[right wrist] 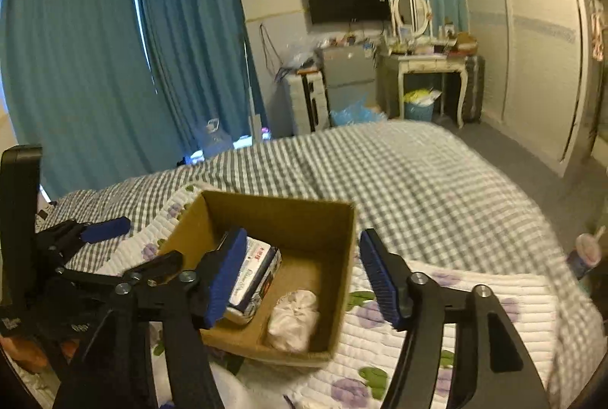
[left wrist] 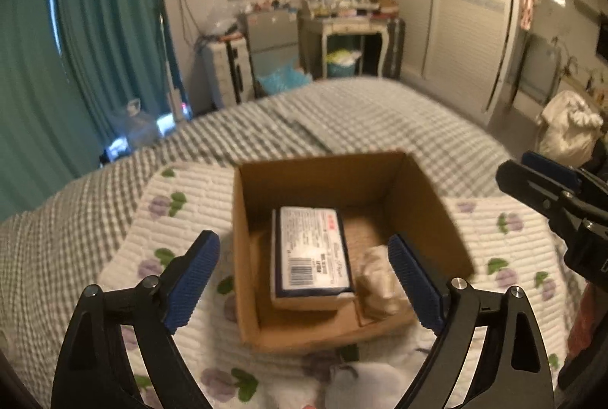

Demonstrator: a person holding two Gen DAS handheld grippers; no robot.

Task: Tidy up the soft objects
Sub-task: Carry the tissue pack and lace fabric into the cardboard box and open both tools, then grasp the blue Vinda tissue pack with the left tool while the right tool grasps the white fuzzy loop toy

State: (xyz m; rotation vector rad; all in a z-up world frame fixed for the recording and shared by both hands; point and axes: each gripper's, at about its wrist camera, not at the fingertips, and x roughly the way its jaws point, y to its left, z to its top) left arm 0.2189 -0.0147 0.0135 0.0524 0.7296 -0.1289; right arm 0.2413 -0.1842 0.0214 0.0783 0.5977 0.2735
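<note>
The box (left wrist: 342, 257) sits open on a flowered quilt (left wrist: 125, 245) on the bed (left wrist: 342, 116), and inside it a tissue pack (left wrist: 311, 249) lies flat on a thin carton, with a crumpled white wad (left wrist: 380, 280) just beside it at the near right corner. The left gripper (left wrist: 304, 280) hovers over the box with jaws wide apart and nothing between them; the right gripper (right wrist: 300, 276) is also spread wide and empty, above the box's right wall. I think the next soft piece should be taken gently and set in the free floor behind the wad. Something white lies in front of the box, cut off by the frame, so I cannot identify it.
</note>
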